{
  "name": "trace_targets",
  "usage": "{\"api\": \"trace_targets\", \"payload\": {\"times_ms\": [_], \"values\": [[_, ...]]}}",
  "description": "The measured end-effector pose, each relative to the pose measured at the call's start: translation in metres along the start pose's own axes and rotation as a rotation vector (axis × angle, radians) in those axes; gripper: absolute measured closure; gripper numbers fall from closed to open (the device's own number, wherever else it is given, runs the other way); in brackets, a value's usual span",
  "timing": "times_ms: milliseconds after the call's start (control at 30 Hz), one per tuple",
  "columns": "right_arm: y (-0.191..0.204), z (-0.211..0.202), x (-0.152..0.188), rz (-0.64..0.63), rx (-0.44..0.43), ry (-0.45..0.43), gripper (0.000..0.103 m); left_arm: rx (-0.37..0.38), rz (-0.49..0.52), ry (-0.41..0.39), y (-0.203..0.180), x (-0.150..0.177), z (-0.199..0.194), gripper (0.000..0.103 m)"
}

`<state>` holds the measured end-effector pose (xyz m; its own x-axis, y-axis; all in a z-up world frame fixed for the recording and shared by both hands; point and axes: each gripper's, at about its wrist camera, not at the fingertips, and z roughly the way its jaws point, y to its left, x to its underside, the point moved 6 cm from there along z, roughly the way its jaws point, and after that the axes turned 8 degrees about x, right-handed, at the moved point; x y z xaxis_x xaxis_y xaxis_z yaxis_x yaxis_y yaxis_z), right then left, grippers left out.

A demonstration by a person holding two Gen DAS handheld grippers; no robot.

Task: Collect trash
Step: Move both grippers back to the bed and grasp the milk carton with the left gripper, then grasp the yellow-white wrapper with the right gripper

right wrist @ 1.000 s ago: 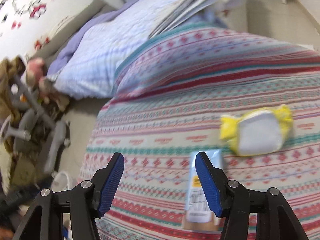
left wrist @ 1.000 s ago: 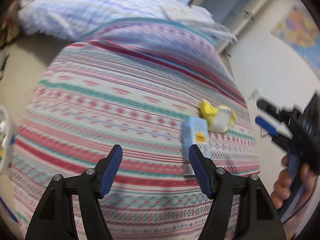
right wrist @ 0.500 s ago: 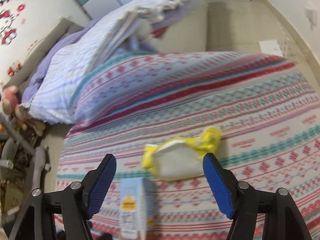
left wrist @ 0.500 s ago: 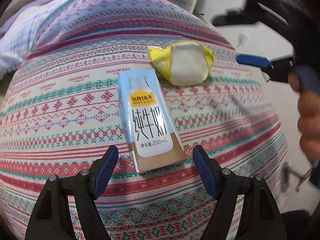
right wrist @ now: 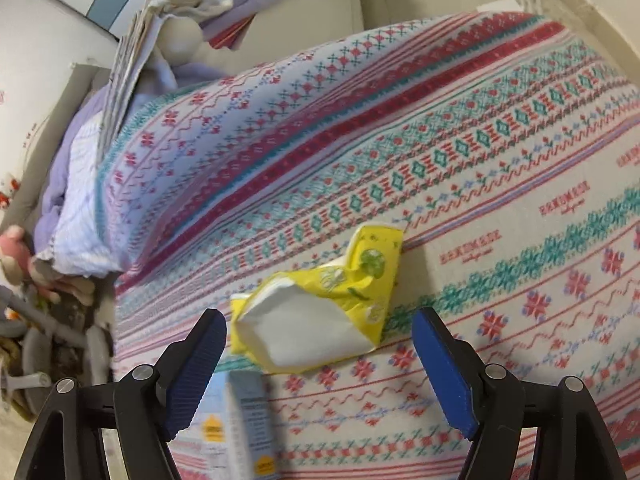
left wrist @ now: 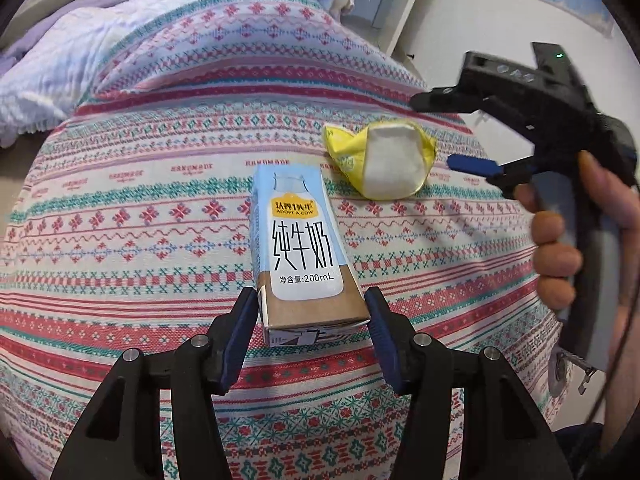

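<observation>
A light blue 200 mL milk carton (left wrist: 300, 240) lies flat on the patterned blanket (left wrist: 140, 208). My left gripper (left wrist: 310, 304) has its blue fingers close on either side of the carton's brown bottom end, with small gaps still showing. A crumpled yellow and white wrapper (left wrist: 384, 160) lies just beyond the carton. In the right wrist view the wrapper (right wrist: 320, 312) sits between and just ahead of my open right gripper (right wrist: 320, 364); the carton (right wrist: 236, 428) shows at the lower left. The right gripper (left wrist: 472, 164) also shows in the left wrist view, right of the wrapper.
A white and lilac quilt (left wrist: 52, 72) is bunched at the far left of the bed. Folded papers or bedding (right wrist: 132, 56) lie at the head end. Soft toys and grey clutter (right wrist: 24, 300) sit on the floor to the left. A wall (left wrist: 480, 20) is on the right.
My left gripper has moved in over the carton and narrowed its jaws around the carton's bottom end. My right gripper has moved closer to the yellow wrapper, still wide open.
</observation>
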<state>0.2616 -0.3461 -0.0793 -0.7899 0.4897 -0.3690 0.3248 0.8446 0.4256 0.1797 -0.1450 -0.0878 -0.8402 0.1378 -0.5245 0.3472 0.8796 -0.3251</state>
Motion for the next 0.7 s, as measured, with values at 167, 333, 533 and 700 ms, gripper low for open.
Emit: {"api": "trace_targets", "payload": {"times_ms": [167,333,533,700], "values": [[0.007,0.008,-0.002,-0.023,-0.032,-0.001,0.021,-0.025,-0.007,-0.025,0.008,-0.001,-0.018,0.047],[0.017,0.018,-0.004,-0.064,0.000,-0.018,0.017,-0.024,-0.058,-0.038,0.019,-0.002,-0.024,0.047],[0.024,0.039,-0.002,-0.078,0.031,0.008,0.015,-0.010,-0.105,-0.050,0.029,-0.004,-0.030,0.047],[0.018,0.062,0.016,-0.029,0.070,0.125,0.049,-0.007,-0.139,-0.064,0.041,-0.004,-0.042,0.047]]}}
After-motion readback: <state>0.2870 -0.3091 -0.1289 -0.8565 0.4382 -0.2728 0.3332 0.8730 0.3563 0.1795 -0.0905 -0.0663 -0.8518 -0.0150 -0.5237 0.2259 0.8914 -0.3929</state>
